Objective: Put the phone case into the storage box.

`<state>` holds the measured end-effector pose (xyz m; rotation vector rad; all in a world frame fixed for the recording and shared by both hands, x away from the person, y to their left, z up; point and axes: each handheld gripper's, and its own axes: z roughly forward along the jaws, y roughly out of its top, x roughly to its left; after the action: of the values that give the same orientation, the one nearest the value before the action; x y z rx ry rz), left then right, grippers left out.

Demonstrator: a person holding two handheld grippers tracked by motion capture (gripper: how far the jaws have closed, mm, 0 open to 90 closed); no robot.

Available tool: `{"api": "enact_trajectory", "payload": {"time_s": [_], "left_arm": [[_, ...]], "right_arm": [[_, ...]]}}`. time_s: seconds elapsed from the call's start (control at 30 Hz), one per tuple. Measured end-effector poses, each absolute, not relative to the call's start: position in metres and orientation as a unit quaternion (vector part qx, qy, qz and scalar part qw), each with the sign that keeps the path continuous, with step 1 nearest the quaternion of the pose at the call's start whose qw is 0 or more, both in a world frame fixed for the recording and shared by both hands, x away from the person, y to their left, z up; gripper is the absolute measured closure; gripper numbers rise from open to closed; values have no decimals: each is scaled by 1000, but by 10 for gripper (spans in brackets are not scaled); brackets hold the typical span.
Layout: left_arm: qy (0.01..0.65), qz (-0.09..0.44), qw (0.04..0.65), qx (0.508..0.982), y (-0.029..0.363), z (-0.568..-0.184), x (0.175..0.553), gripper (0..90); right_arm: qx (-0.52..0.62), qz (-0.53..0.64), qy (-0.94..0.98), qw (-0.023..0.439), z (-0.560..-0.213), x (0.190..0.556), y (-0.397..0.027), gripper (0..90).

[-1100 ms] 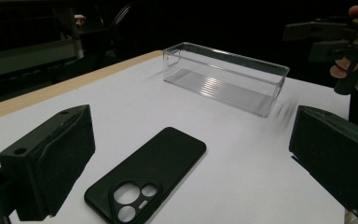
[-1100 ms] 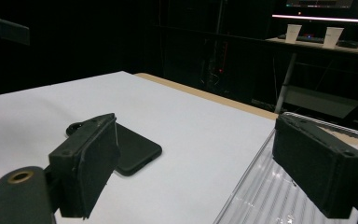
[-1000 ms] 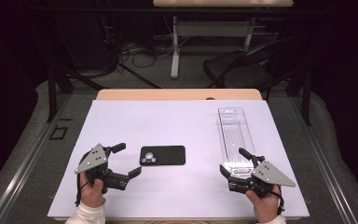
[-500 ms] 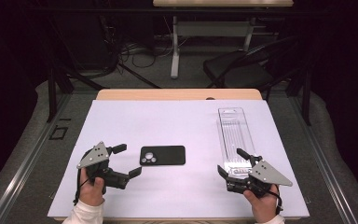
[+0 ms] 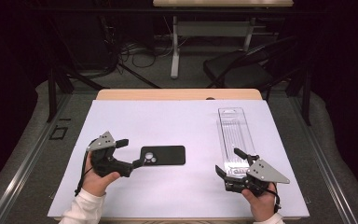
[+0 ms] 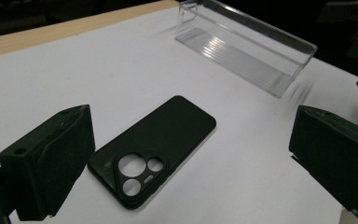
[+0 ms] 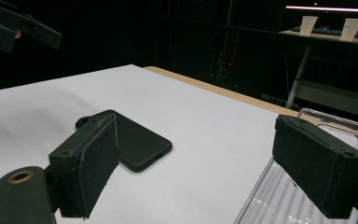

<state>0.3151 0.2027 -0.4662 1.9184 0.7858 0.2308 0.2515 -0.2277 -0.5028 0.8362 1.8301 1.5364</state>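
**Both hand-held grippers open at the phone case**

The black phone case (image 5: 163, 155) lies flat on the white table (image 5: 177, 121), camera cut-outs toward the left hand-held gripper (image 5: 131, 154). That gripper sits just beside the case's cut-out end; its jaws stand apart and nothing is between the pads. In the left gripper view the case (image 6: 154, 148) lies ahead of the jaws, free of both. The right hand-held gripper (image 5: 229, 162) rests well apart from the case, on its far side, at the near end of the clear plastic tray (image 5: 235, 135). Its jaws stand apart, empty. The tray lies lengthwise, well apart from the case.
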Motion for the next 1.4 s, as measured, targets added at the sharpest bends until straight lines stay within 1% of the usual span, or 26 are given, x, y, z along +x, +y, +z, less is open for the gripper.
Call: {"api": "enact_trajectory", "payload": {"time_s": [0.17,0.4,0.63,0.73,0.77,0.8,0.83,0.93,1.03,1.07,1.2,1.27,1.3,1.4], "left_arm": [[340,84,477,806,196,-463,326,5],[347,72,471,808,191,-458,337,7],[350,76,463,811,189,-455,347,16],[352,85,457,812,188,-453,352,37],[353,85,456,813,188,-452,354,52],[354,85,457,811,187,-451,356,87],[354,88,457,811,186,-450,359,87],[352,94,457,812,183,-447,365,153],[350,97,457,812,178,-446,372,162],[349,99,456,813,177,-446,375,178],[346,100,450,817,171,-447,383,253],[345,102,445,821,168,-448,387,317],[345,103,443,821,167,-449,389,317],[347,103,440,822,166,-450,393,396]], "right_arm": [[315,577,691,299,-504,253,-228,137],[316,578,691,298,-504,253,-228,137],[316,578,691,295,-505,253,-227,137],[316,577,693,296,-505,254,-227,137],[315,577,693,296,-505,254,-227,137],[316,576,694,295,-505,254,-227,137],[316,576,694,295,-505,254,-227,137],[316,575,694,295,-505,254,-227,137],[317,576,694,295,-506,254,-227,137],[317,576,694,294,-506,254,-227,137],[318,575,695,293,-507,254,-227,137],[318,574,695,293,-507,254,-227,137],[317,574,695,294,-507,254,-227,137],[318,574,694,294,-507,254,-228,137]]}}
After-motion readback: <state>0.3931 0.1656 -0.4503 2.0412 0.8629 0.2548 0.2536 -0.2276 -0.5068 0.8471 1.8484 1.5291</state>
